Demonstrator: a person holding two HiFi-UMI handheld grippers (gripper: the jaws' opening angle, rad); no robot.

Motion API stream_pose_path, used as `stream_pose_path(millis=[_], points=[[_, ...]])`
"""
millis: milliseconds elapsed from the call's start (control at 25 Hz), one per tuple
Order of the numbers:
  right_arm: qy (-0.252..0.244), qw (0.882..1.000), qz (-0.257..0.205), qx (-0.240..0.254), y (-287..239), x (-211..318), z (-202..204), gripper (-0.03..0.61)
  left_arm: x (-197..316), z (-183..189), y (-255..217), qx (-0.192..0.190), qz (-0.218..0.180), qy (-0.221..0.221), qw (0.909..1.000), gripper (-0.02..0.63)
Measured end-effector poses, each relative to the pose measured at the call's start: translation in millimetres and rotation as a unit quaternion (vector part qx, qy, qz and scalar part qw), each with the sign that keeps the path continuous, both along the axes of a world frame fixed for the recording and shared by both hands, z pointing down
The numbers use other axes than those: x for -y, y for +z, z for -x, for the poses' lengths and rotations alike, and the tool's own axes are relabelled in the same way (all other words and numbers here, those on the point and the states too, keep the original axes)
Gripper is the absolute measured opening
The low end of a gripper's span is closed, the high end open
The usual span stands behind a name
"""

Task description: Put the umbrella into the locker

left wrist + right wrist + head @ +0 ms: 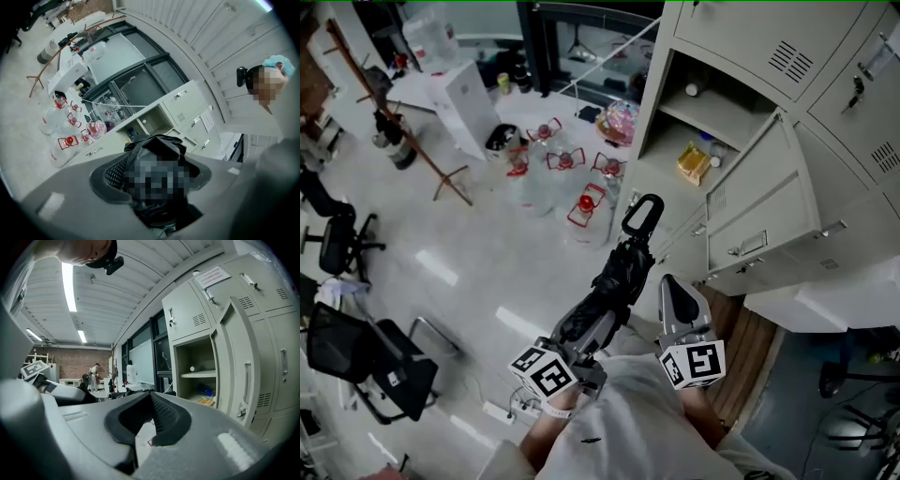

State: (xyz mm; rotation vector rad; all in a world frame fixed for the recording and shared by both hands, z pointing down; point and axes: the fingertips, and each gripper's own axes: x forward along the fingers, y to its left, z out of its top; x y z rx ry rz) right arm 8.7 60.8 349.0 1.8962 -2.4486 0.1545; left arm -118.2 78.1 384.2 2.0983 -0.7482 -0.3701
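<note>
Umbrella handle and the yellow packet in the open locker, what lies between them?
Only bare shelf, as the head view shows. The umbrella's handle appears near the front edge of the open locker, the yellow packet lies further in, and nothing stands between them.

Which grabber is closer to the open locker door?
Right. The right gripper is just short of the open locker door; the left gripper, holding the umbrella, is farther off to its left.
</note>
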Motion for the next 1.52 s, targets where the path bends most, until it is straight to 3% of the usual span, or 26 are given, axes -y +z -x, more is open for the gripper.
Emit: stream_pose_path(millis=[560,840,1240,1520], points=[[0.013,1.000,-0.011,0.017,-13,107,-51,0.002,112,-49,-12,0.015,-0.004,0.000,0.9999,0.290],[0.015,0.999,0.006,0.034,2,152,-76,0.002,160,-80,-17,0.032,-0.011,-0.011,0.9993,0.290],[0.006,0.999,-0.012,0.043,-3,176,-87,0.002,194,-100,-3,0.052,-0.005,-0.019,0.9984,0.290],[0.010,0.999,-0.001,0.052,-1,180,-88,0.002,214,-110,0,0.063,-0.017,-0.020,0.9977,0.290]])
